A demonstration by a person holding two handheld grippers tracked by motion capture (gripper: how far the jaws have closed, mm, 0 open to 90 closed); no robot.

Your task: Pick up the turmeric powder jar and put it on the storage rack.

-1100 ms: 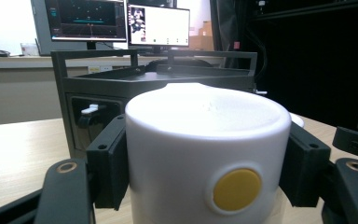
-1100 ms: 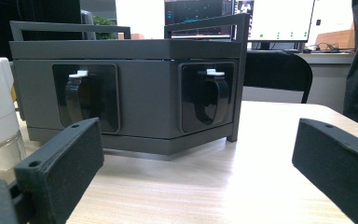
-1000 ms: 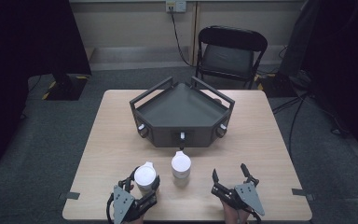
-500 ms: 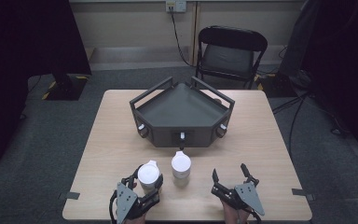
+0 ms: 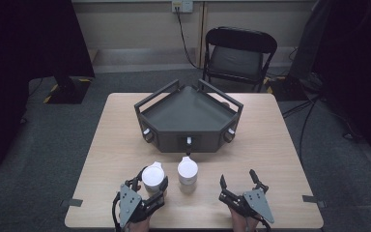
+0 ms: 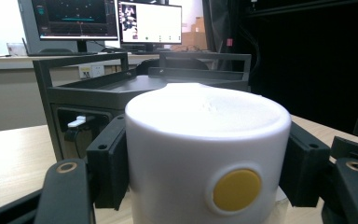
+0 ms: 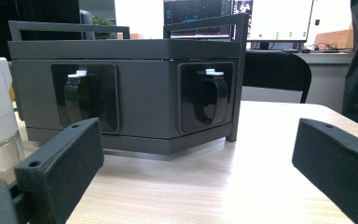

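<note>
Your left tongs (image 5: 147, 195), at the lower left of the high view, are closed around the white jar (image 5: 153, 178), one jaw on each side. It stands on the tabletop (image 5: 270, 140), just beside a second white jar (image 5: 187, 173). You look to be at the gripping step; next, lift it straight up. Your right tongs (image 5: 236, 186), lower right, are wide open and hold nothing.

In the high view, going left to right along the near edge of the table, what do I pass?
Left tongs clamped around the first white-capped jar → second white-capped jar standing free → right tongs, open and holding nothing. The grey tray unit sits farther back, behind the jars.
</note>
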